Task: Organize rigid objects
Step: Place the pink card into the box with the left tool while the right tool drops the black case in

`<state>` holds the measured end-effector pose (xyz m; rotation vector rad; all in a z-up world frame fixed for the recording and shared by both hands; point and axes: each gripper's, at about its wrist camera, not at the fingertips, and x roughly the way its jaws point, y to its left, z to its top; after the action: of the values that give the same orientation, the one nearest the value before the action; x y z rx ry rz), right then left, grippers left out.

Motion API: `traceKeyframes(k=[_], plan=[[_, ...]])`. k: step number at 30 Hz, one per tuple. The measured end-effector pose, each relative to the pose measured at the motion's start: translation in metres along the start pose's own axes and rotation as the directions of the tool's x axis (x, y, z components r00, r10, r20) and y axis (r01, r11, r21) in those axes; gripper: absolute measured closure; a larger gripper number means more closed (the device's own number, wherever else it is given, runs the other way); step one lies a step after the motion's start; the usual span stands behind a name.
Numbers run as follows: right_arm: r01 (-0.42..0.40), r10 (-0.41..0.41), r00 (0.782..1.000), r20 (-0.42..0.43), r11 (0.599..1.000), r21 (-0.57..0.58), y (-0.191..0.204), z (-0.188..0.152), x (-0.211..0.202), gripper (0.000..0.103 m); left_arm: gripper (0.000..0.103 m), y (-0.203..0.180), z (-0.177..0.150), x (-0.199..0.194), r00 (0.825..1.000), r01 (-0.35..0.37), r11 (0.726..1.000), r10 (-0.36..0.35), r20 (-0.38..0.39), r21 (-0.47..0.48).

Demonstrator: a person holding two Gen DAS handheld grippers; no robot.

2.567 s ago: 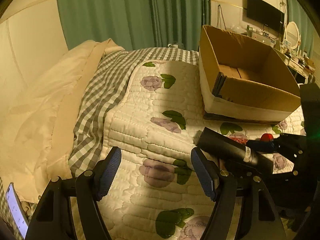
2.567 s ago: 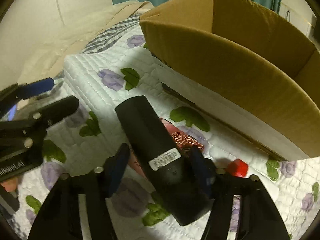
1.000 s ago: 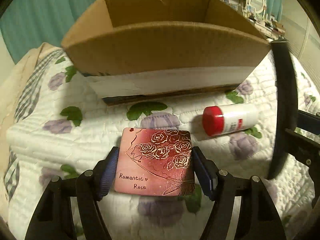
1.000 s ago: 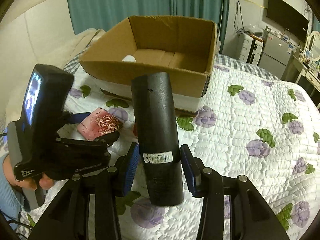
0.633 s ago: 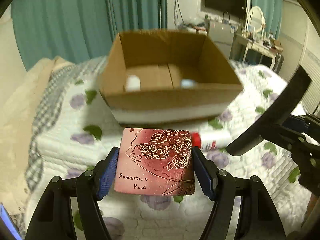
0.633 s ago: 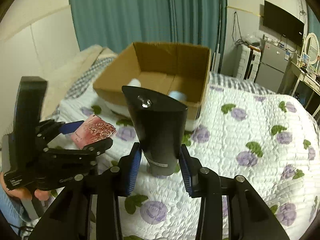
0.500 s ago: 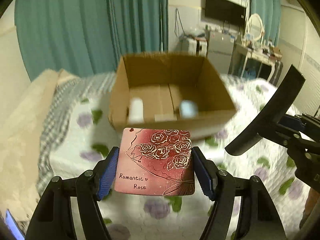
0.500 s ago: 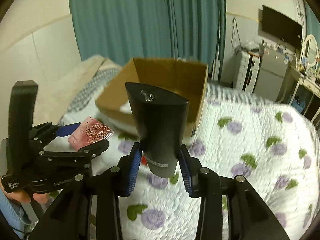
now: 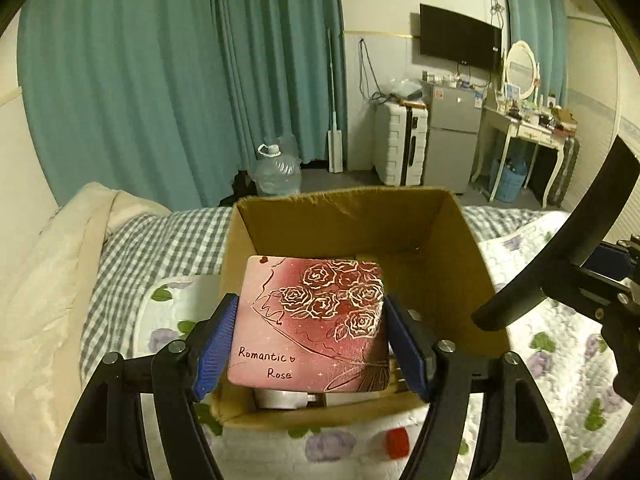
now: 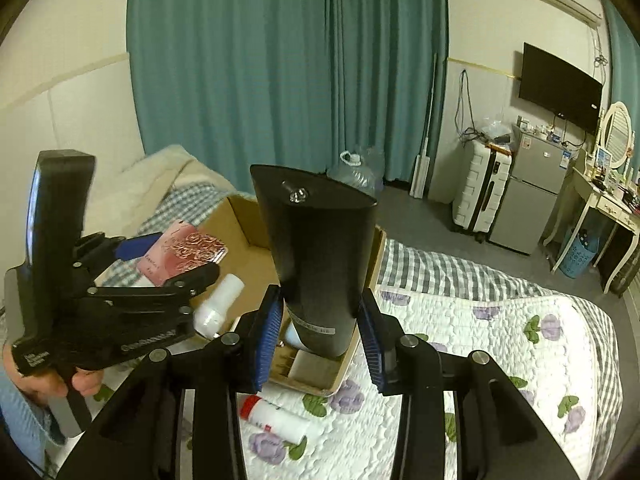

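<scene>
My left gripper (image 9: 310, 340) is shut on a flat pink "Romantic Rose" box (image 9: 312, 324) and holds it above the open cardboard box (image 9: 472, 272) on the bed. The pink box also shows in the right wrist view (image 10: 182, 252). My right gripper (image 10: 320, 330) is shut on a tall black tube (image 10: 320, 264), held upright over the near right corner of the cardboard box (image 10: 240, 220). A white bottle (image 10: 218, 306) lies inside the box. A white tube with a red cap (image 10: 274, 416) lies on the quilt in front of the box; its cap shows in the left wrist view (image 9: 398, 442).
The box stands on a floral quilt (image 10: 500, 344) over a checked blanket (image 9: 156, 244). A cream duvet (image 9: 44, 280) lies at the left. Beyond the bed are teal curtains, a water jug (image 9: 276, 172), a white suitcase (image 9: 400, 148), a small fridge and a dressing table.
Both grippers have risen and moved forward over the cardboard box with their objects. The view now looks down into the box from above.
</scene>
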<state>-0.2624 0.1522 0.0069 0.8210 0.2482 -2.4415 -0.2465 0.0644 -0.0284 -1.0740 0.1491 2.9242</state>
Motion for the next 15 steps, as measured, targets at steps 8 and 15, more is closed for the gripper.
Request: traceKeyframes(k=[8,15], plan=[[-0.006,0.001,0.995,-0.101,0.999,-0.045,0.008,-0.003,0.053,0.066,0.028,0.015,-0.003,0.005,0.999,-0.034,0.999,0.034,0.019,-0.015],[0.049,-0.047,0.996,-0.071,0.999,0.022,0.008,0.017,0.085,0.019,0.028,0.045,-0.011,-0.031,0.998,-0.05,0.995,0.054,0.04,-0.082]])
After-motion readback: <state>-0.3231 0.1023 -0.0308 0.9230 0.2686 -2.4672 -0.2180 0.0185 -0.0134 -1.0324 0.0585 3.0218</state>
